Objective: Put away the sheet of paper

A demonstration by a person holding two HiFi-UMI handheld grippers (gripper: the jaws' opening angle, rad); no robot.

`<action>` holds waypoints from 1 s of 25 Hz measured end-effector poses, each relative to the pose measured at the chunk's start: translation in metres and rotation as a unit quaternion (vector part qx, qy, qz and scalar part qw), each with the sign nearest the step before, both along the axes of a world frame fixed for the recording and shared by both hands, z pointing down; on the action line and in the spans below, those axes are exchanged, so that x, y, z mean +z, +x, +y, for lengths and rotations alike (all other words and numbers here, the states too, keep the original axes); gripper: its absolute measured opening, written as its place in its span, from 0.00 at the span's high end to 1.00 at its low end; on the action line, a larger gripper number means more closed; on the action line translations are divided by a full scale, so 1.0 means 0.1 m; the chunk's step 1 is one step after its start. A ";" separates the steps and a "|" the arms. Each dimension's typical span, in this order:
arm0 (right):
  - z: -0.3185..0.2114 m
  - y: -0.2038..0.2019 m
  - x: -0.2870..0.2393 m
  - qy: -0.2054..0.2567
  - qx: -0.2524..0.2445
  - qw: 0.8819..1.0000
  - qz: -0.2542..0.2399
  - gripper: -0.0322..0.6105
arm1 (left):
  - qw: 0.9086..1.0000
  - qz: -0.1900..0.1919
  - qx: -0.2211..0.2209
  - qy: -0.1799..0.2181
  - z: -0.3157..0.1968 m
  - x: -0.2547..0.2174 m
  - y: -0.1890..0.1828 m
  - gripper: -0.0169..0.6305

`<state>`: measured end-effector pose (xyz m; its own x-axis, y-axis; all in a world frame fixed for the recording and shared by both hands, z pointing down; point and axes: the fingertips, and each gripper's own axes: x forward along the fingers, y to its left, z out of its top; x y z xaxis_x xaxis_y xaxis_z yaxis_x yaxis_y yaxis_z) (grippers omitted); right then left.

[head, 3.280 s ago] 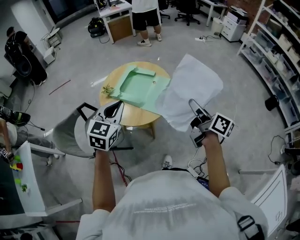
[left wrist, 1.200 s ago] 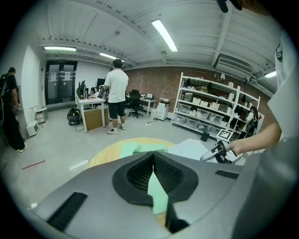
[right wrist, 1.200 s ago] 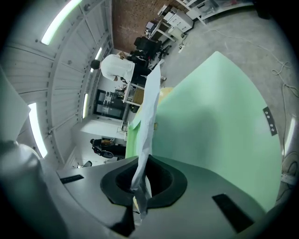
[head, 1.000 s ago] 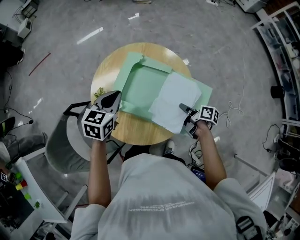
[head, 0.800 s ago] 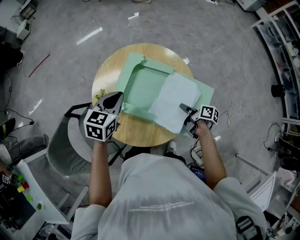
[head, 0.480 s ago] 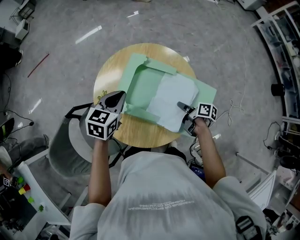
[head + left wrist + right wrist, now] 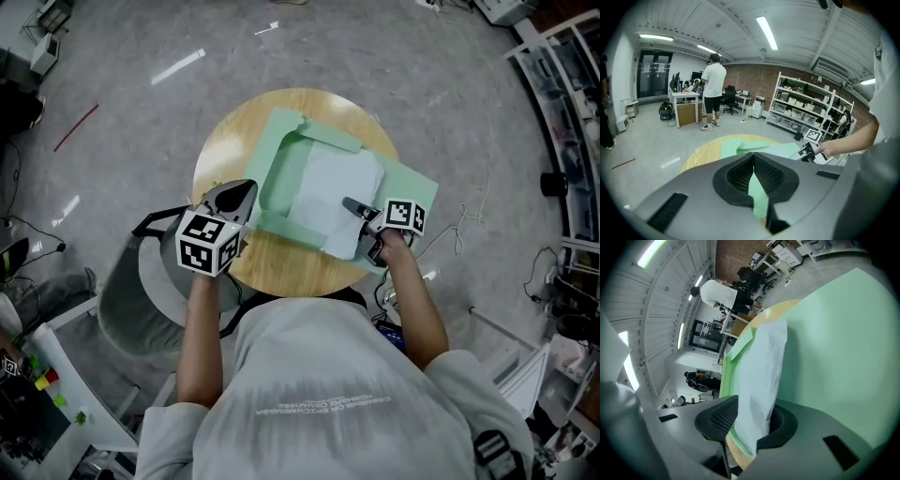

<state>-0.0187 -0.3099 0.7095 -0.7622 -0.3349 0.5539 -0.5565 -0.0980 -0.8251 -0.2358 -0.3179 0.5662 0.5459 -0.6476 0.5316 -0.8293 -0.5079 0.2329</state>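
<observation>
Two gripper views | left gripper (image 7: 753, 161) clamps folder (image 7: 758, 194) | right gripper (image 7: 750, 423) opening, paper (image 7: 764, 366) between | head view: unclear

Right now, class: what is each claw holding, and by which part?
Left claw grips the green folder at its near edge. Right claw is opening, the paper loose between its jaws.

A round wooden table (image 7: 221, 159) stands beside a grey chair (image 7: 136, 295), with shelving (image 7: 567, 112) at the room's edge.

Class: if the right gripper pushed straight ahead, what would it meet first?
The sheet of paper: it lies between the opening jaws of the right gripper; beyond it, probably the green folder.
</observation>
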 end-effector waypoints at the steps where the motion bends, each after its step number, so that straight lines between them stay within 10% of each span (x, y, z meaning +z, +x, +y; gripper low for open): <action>1: 0.02 -0.01 0.00 -0.002 -0.004 1.000 0.000 0.70 | 1.000 0.003 0.000 0.000 0.01 -0.01 0.01 0.94; 12: 0.39 0.44 0.11 -0.020 -0.008 0.998 0.063 0.56 | 1.000 0.018 0.021 -0.005 0.14 0.05 0.21 0.94; 19: 0.46 0.59 0.25 -0.027 0.000 0.995 0.093 0.87 | 0.999 0.025 0.032 -0.006 0.18 0.07 0.33 0.94; 25: 0.43 0.60 0.25 -0.027 0.010 0.995 0.096 0.88 | 0.999 0.022 0.025 -0.004 0.20 0.03 0.29 0.94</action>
<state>0.0411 -0.2664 0.7343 -0.6342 -0.3156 0.7058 -0.7005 -0.1519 -0.6973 -0.2066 -0.2977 0.5697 0.6007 -0.6144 0.5115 -0.7917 -0.5463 0.2736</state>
